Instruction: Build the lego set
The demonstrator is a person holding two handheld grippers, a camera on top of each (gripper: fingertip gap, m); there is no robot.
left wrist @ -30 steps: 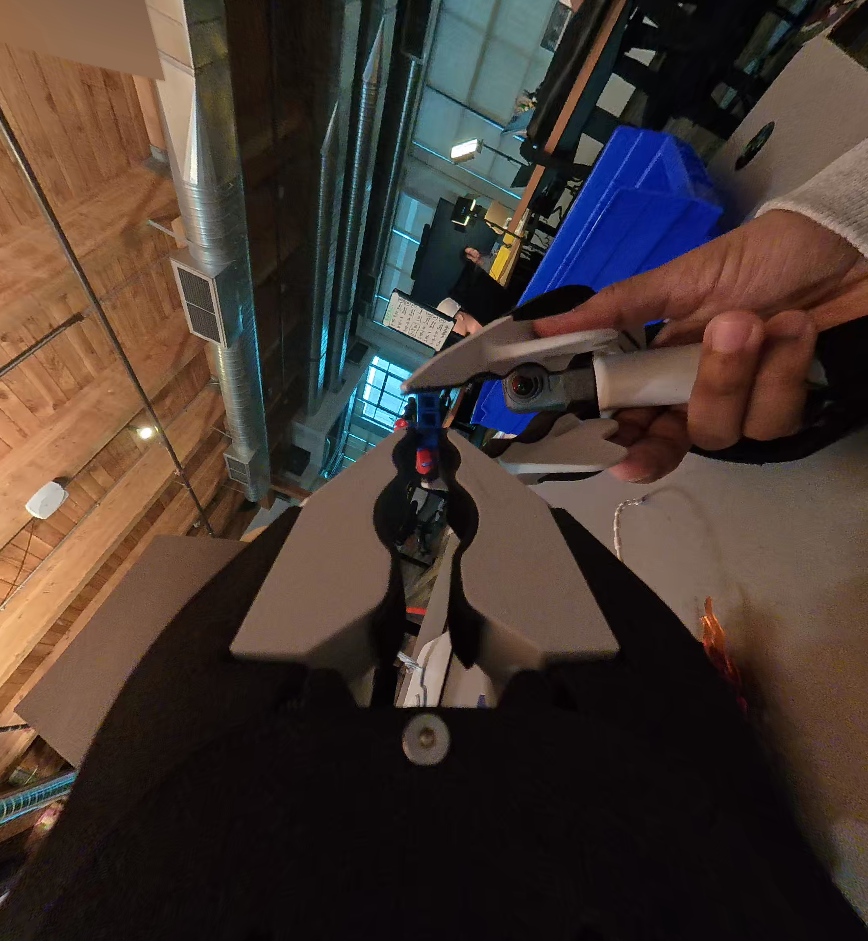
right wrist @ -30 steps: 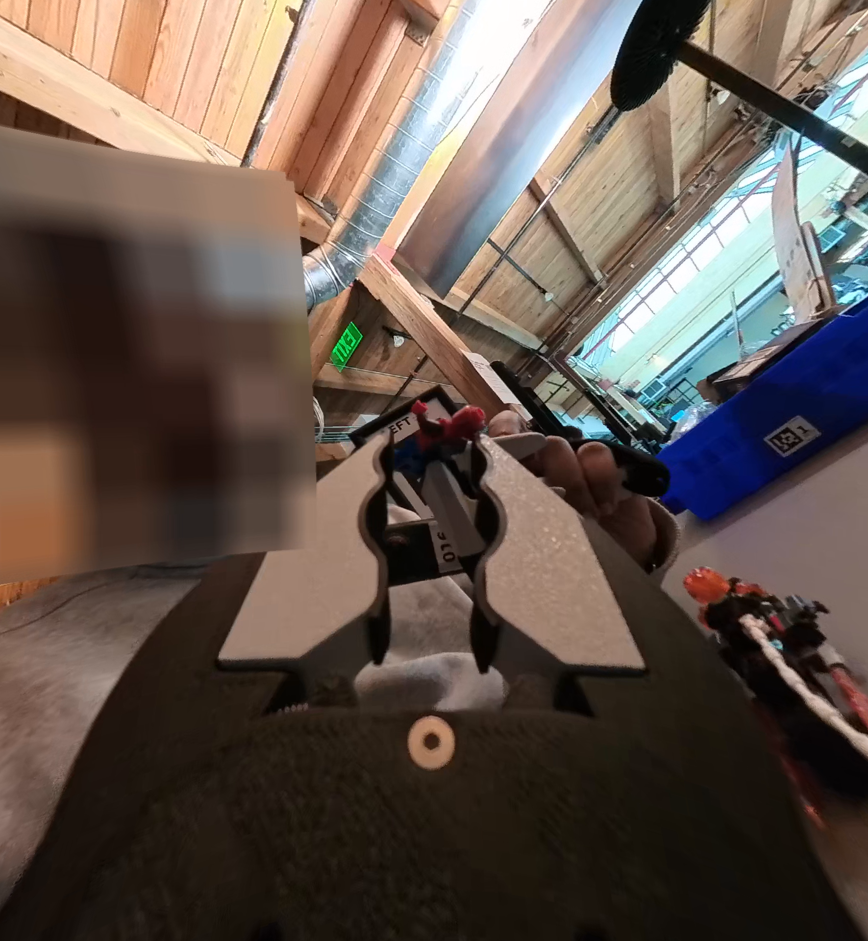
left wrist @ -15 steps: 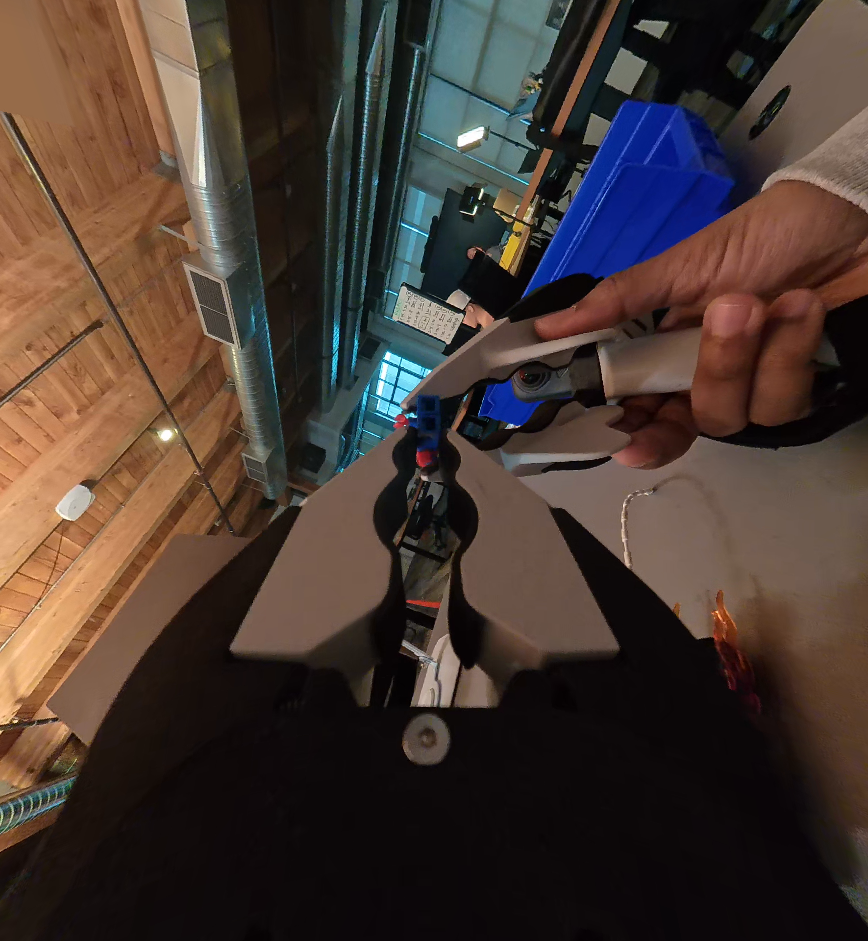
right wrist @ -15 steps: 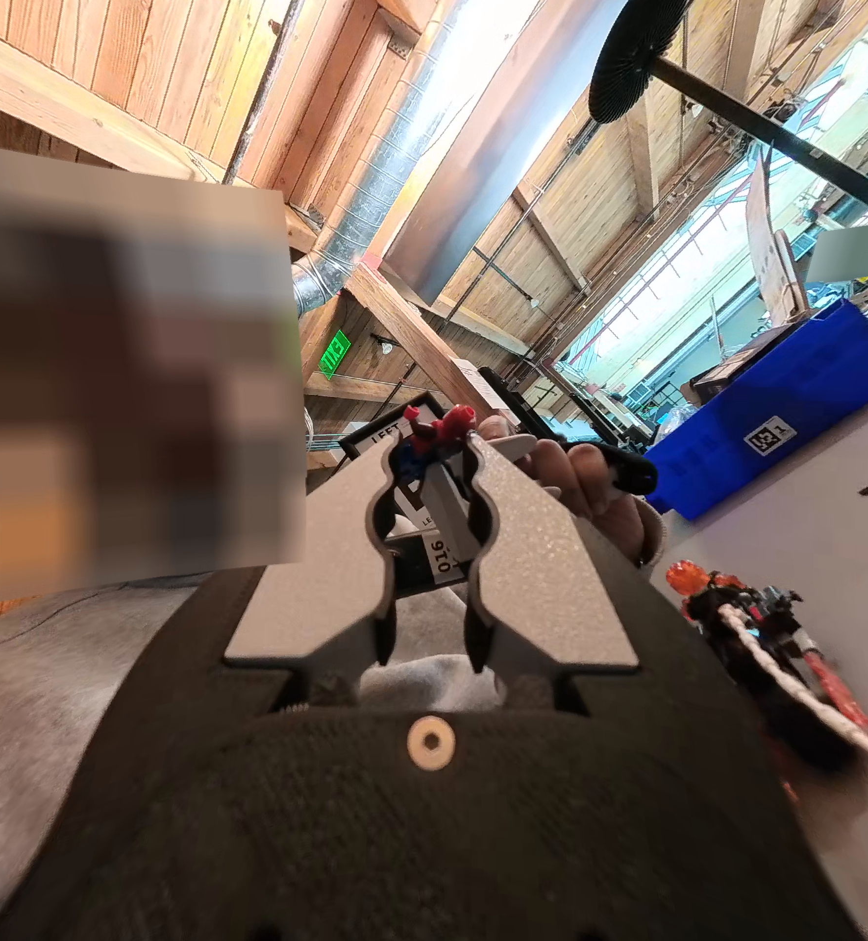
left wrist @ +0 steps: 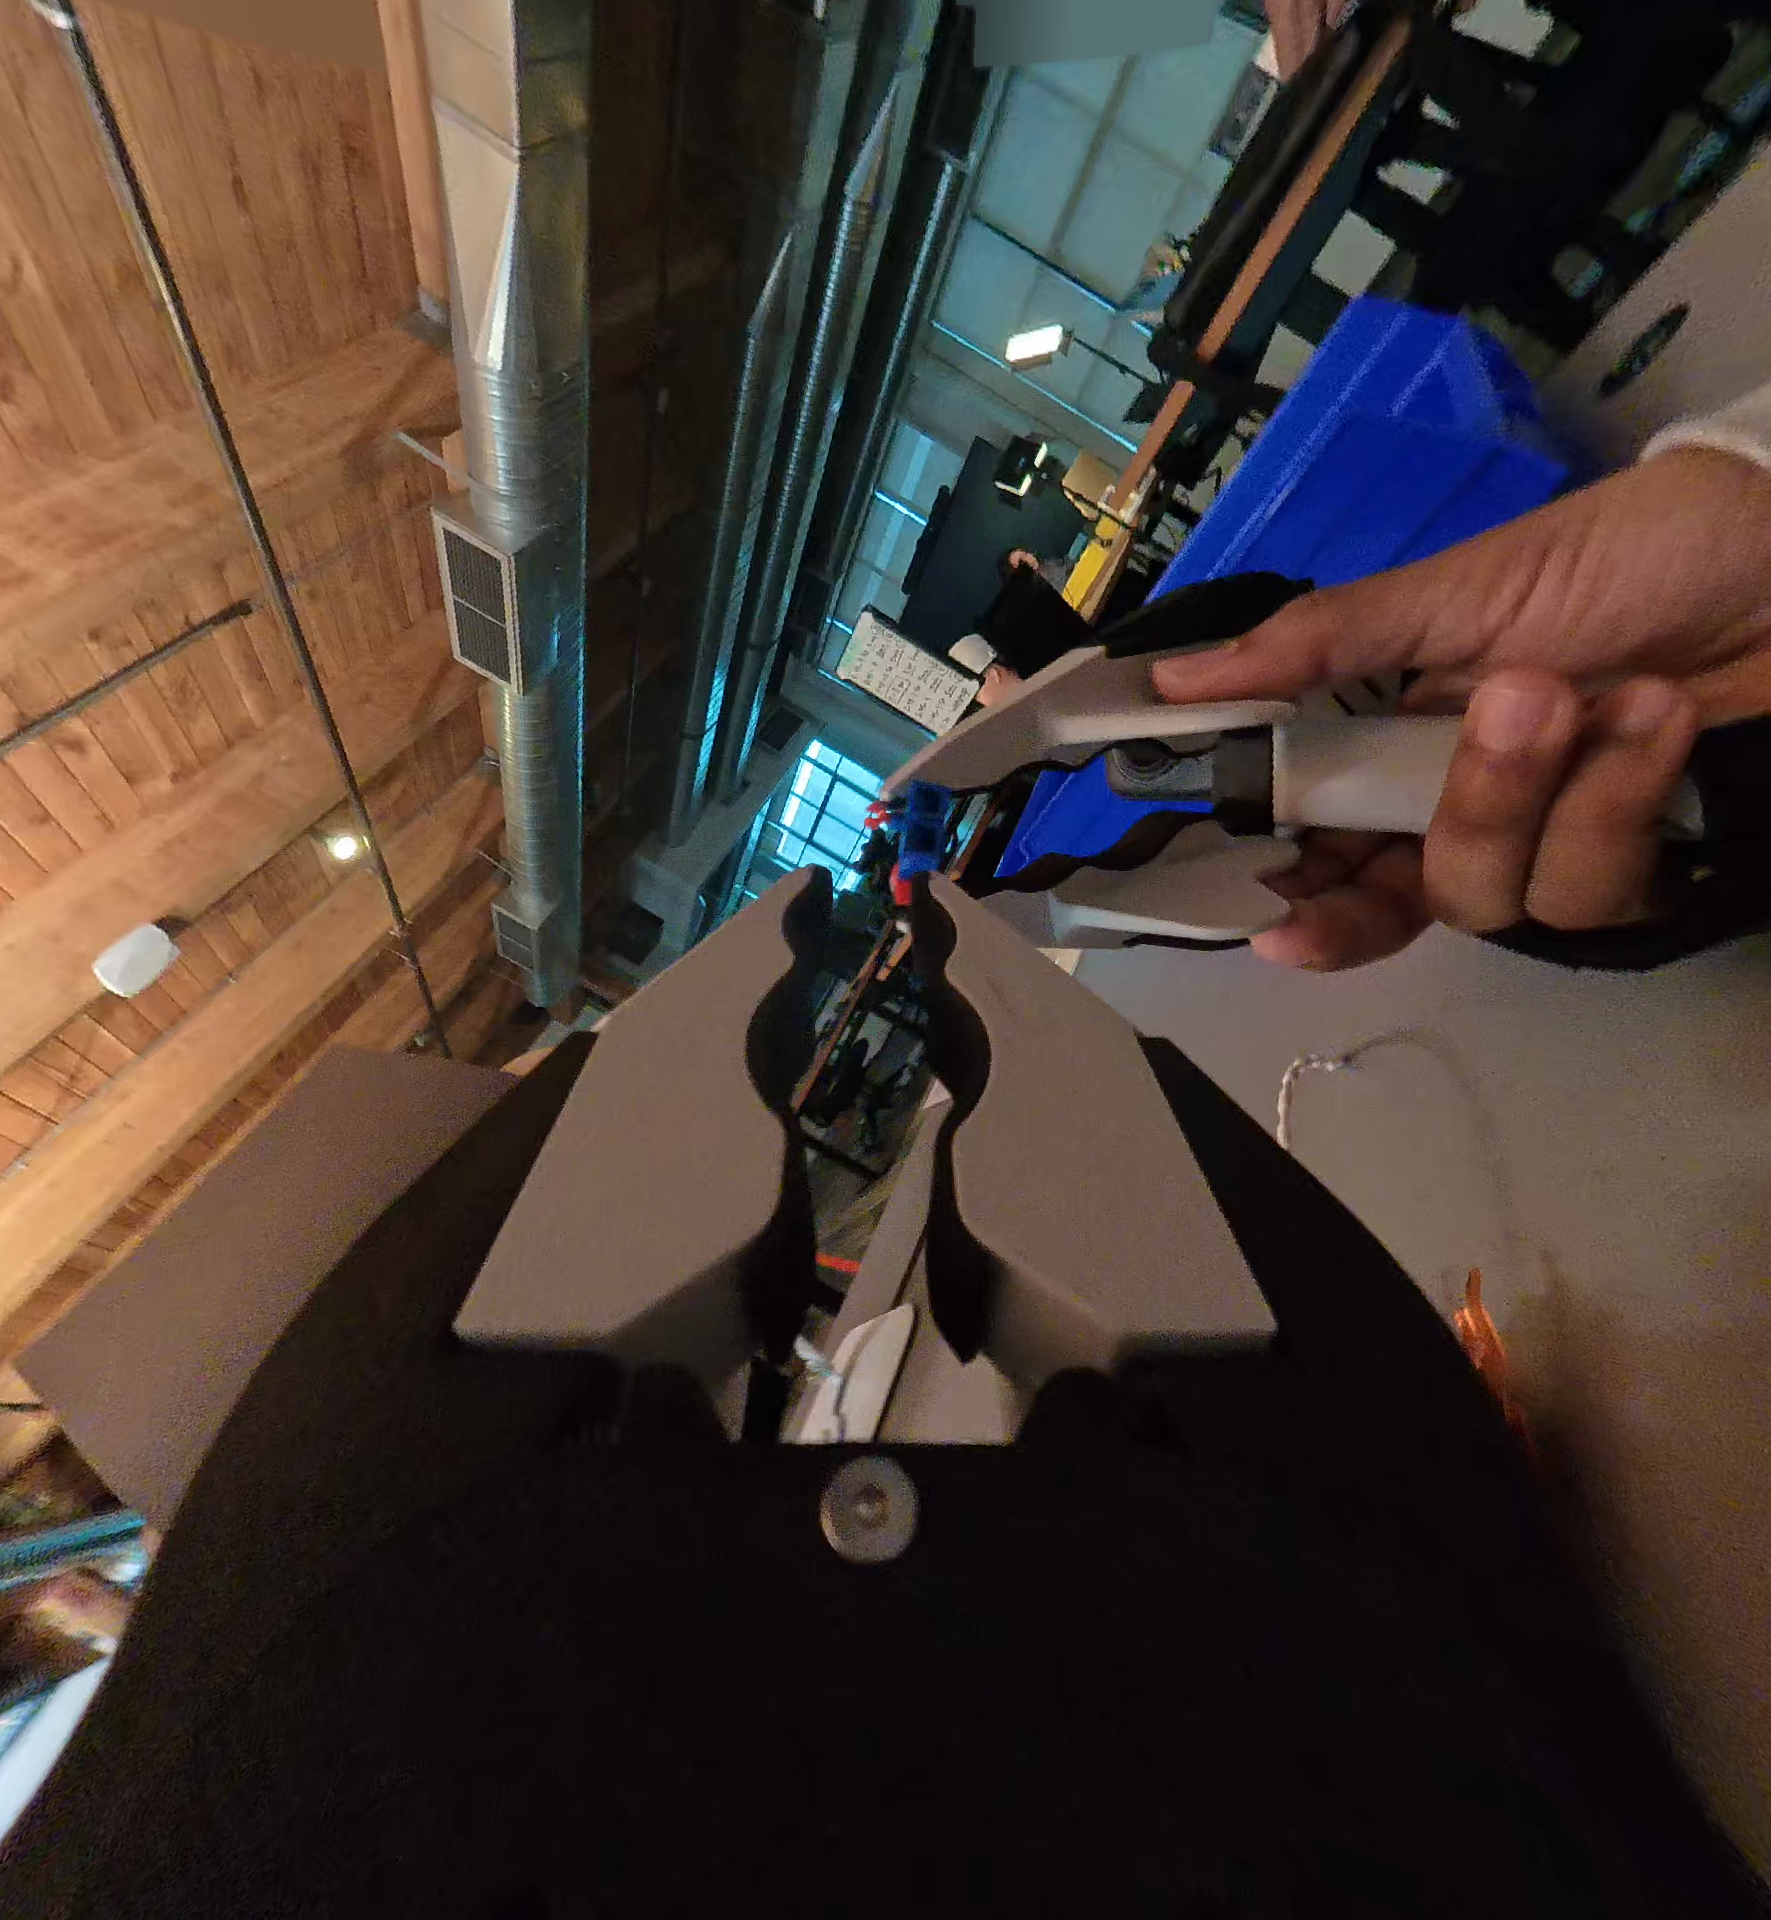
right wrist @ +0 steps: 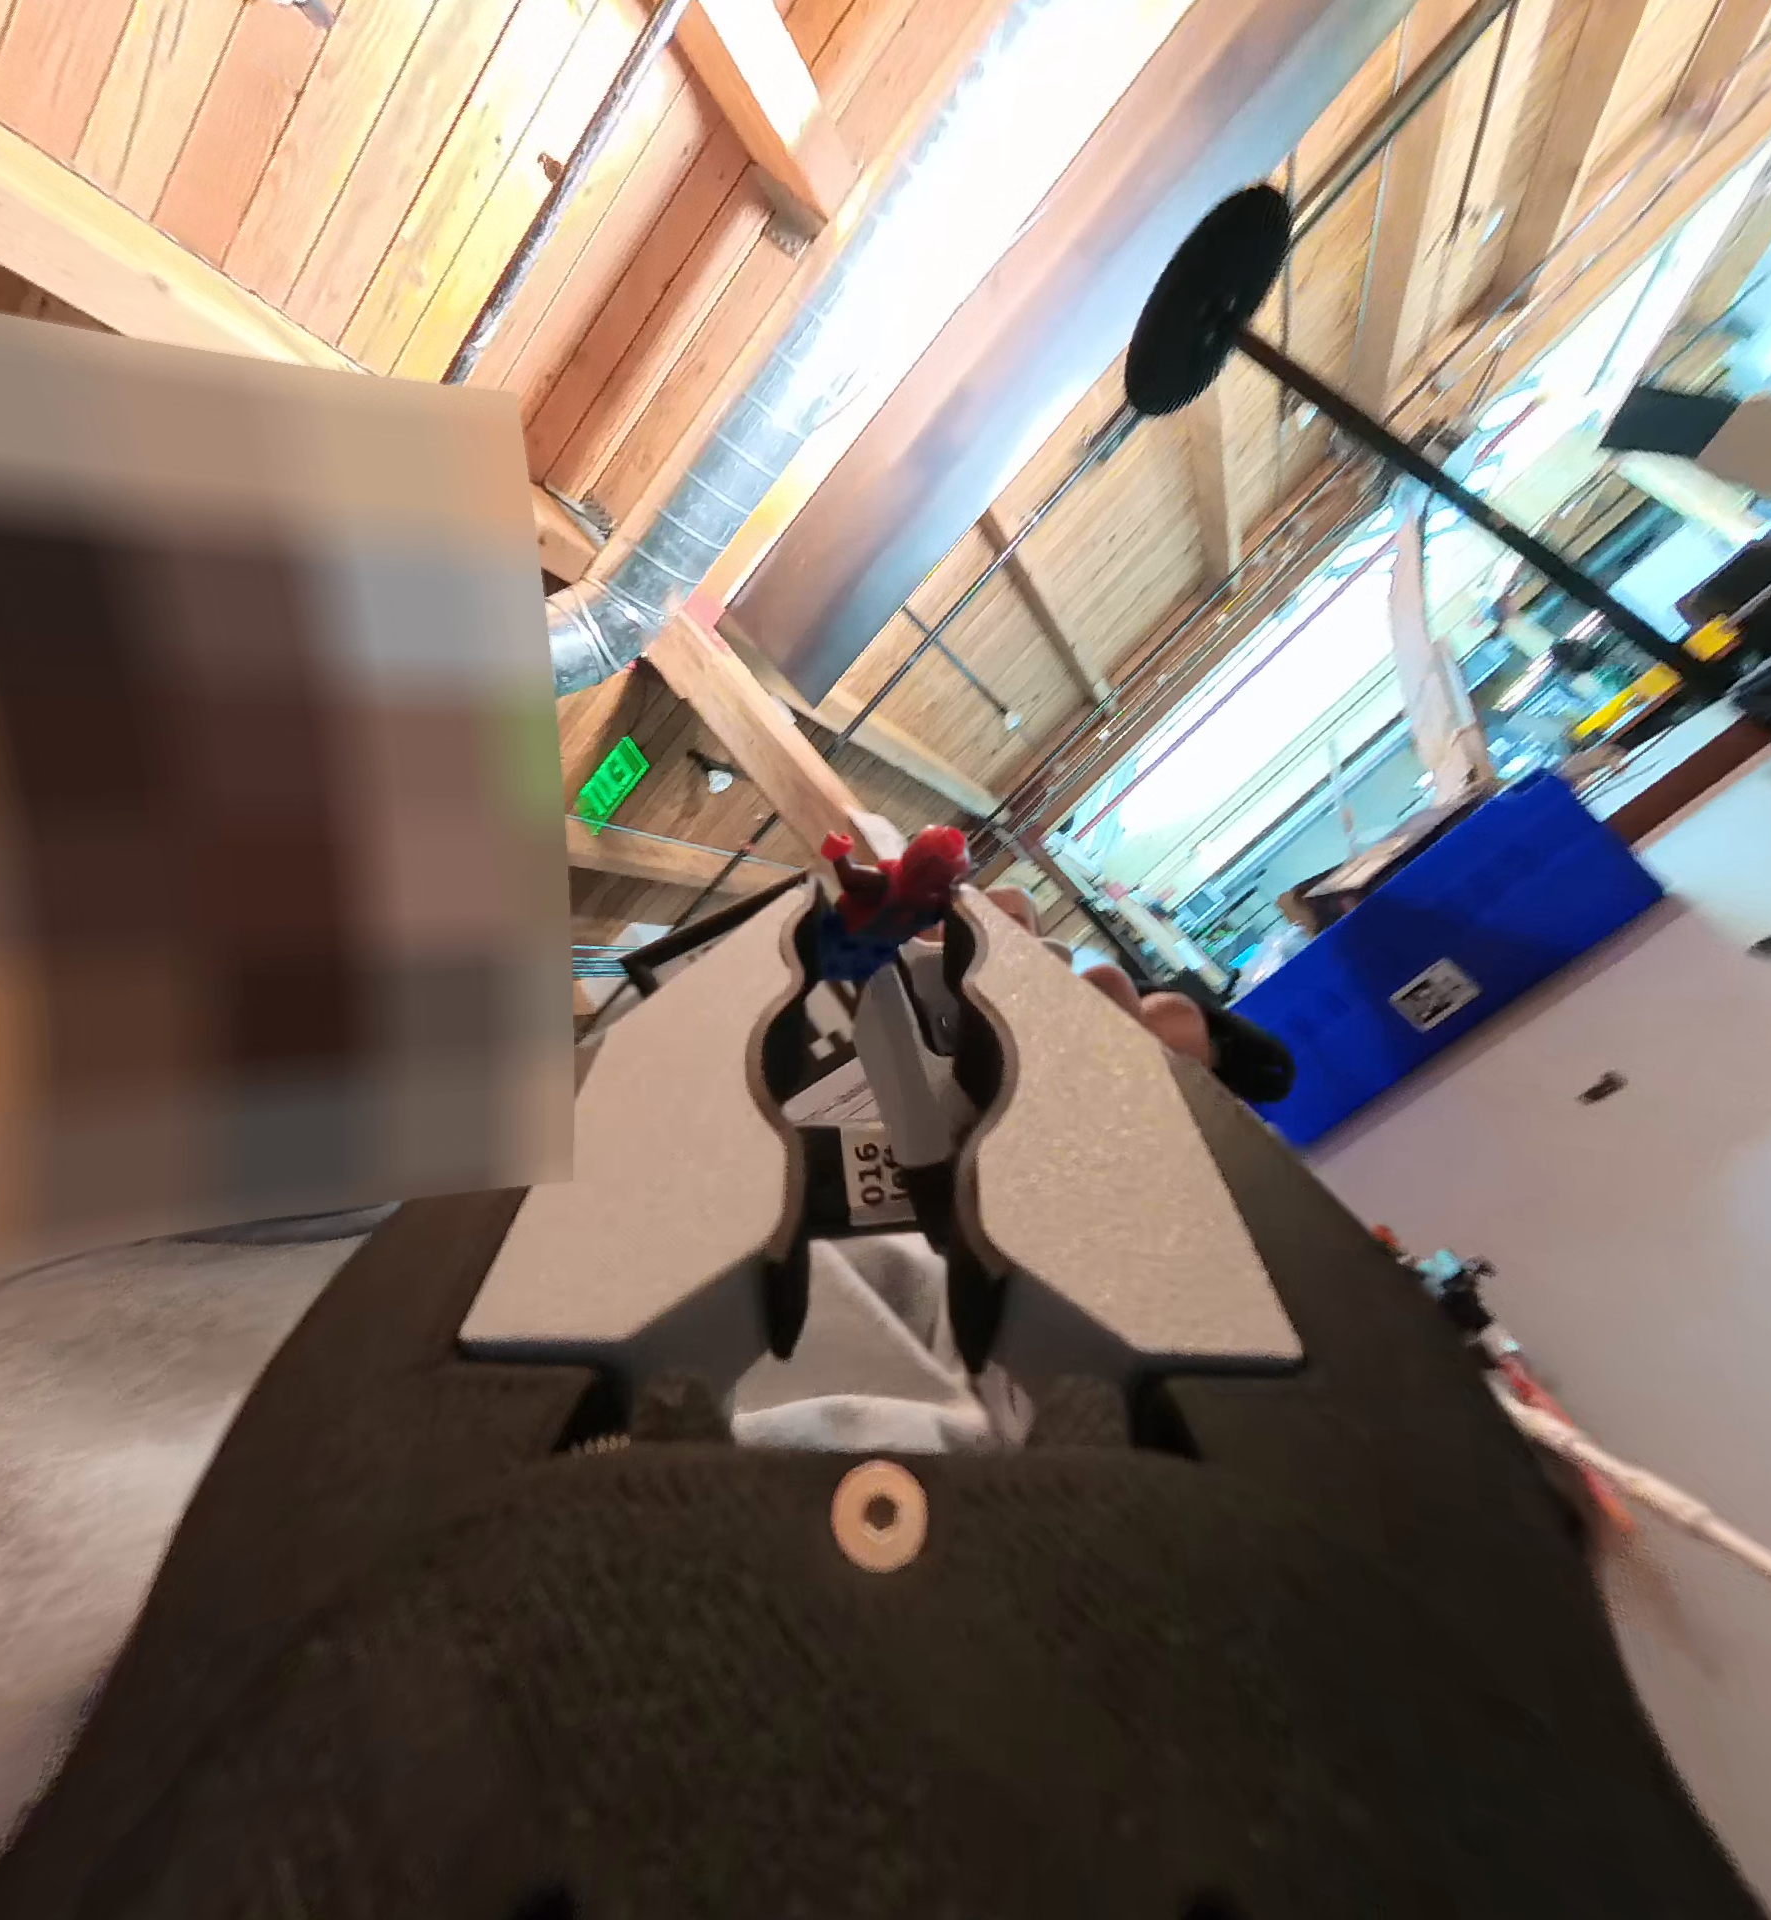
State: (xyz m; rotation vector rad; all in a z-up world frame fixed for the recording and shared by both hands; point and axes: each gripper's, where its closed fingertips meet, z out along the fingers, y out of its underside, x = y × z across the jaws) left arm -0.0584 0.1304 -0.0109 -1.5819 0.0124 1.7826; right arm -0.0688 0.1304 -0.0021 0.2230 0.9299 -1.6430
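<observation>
Minifigure (right wrist: pixel 886 902) pinched in right gripper (right wrist: pixel 879 914) tips, held mid-air. Left gripper (left wrist: pixel 868 896) jaws parted, empty, just beside. Slip risked if squeeze eased during handover.

Count, both wrist views:
- Grippers: 2, left gripper (left wrist: pixel 865 894) and right gripper (right wrist: pixel 881 914).
- Lego minifigure (right wrist: pixel 896 899), red and blue: 1.
- Blue bin (right wrist: pixel 1463 966): 1.
- Partly built lego model (right wrist: pixel 1452 1278) on the table (right wrist: pixel 1639 1143): 1.
- White string (left wrist: pixel 1307 1081): 1.
- Hands visible: 2, right hand (left wrist: pixel 1546 707), left hand (right wrist: pixel 1151 997).
</observation>
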